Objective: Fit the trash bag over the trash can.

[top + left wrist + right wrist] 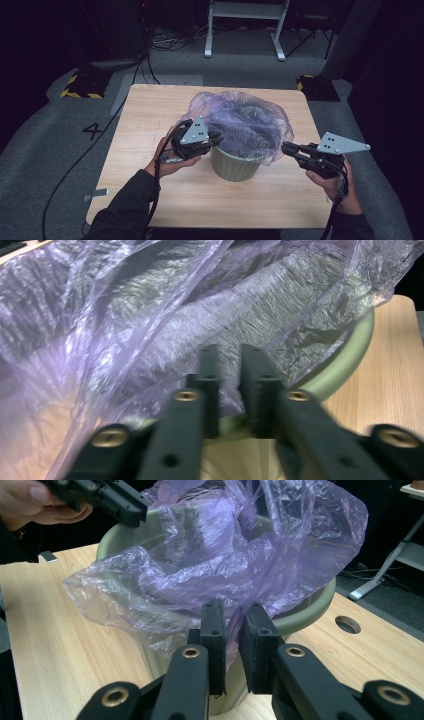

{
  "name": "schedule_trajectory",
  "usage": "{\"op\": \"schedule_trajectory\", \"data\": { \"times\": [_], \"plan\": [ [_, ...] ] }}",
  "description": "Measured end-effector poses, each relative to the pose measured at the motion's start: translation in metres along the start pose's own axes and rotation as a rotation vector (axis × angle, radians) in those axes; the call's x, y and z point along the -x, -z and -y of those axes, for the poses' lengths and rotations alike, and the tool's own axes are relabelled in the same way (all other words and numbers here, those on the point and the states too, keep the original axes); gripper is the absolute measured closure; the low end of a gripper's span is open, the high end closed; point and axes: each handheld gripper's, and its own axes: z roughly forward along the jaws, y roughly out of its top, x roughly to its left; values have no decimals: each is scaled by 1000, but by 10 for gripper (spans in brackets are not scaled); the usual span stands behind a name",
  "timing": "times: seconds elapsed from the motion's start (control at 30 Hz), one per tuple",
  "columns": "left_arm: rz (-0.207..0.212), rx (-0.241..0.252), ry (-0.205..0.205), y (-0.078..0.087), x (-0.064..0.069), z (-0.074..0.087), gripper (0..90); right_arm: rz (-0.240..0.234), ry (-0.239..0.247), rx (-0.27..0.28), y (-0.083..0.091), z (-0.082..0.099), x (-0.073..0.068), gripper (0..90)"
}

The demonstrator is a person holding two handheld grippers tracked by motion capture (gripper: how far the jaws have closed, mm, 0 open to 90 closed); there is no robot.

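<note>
Green bin (235, 167): upright near middle of wooden table (150, 115), slightly toward person's side. Purple plastic bag (245, 125): draped in and over bin mouth, billowing above rim, one flap hanging down outer wall on right side.

Left gripper (216, 138): at left edge of bin rim, jaws drawn nearly together, narrow gap between. In left gripper view, left gripper (231, 385) against bag film (150, 330) at rim (350, 360); film appears pinched between pads, though blur prevents certainty. Held by left hand (170, 157).

Right gripper (286, 147): just beside hanging flap on right side of bin, jaws nearly closed. In right gripper view, right gripper (233, 640) with thin fold of bag (230, 580) running down into slit between pads. Held by right hand (335, 182).

Surroundings: round hole (348, 624) in tabletop beyond bin; white metal frame (245, 25) on floor behind table; yellow-black striped bases (82, 85) at both far corners; cable (80, 155) trailing across grey floor at left; numeral 4 (93, 131) marked on floor.

Obstructions: bag film covering bin interior; contents not discernible.
</note>
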Motion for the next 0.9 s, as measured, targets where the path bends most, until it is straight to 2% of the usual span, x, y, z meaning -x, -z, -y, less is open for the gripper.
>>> {"op": "schedule_trajectory", "data": {
  "times": [0.07,0.13,0.23,0.3,0.37,0.47,0.5,0.63,0.7,0.83,0.9],
  "plan": [
    [-12,8,7,3,-1,2,896,-8,-5,7,2,2,-2,815],
    [9,30,29,7,0,4,872,-20,-13,6,5,4,-5,816],
    [39,53,15,12,10,1,598,-38,-14,3,6,7,-13,822],
    [60,69,-1,14,21,-3,479,-48,-7,-4,4,8,-18,830],
    [57,73,-21,13,32,-8,358,-61,-1,-7,2,8,-23,834],
    [86,98,-42,8,47,-15,271,-73,4,-1,0,8,-29,844],
    [89,95,-64,5,52,-18,265,-74,4,1,-1,8,-31,850],
    [117,64,-102,-9,64,-25,274,-83,5,5,-3,10,-36,863],
    [131,45,-106,-17,67,-26,296,-84,0,12,-2,12,-37,876],
    [159,12,-109,-27,67,-27,443,-111,-12,29,1,16,-39,877],
    [144,-1,-124,-29,68,-27,571,-118,-15,31,1,18,-40,877]
  ]
}}
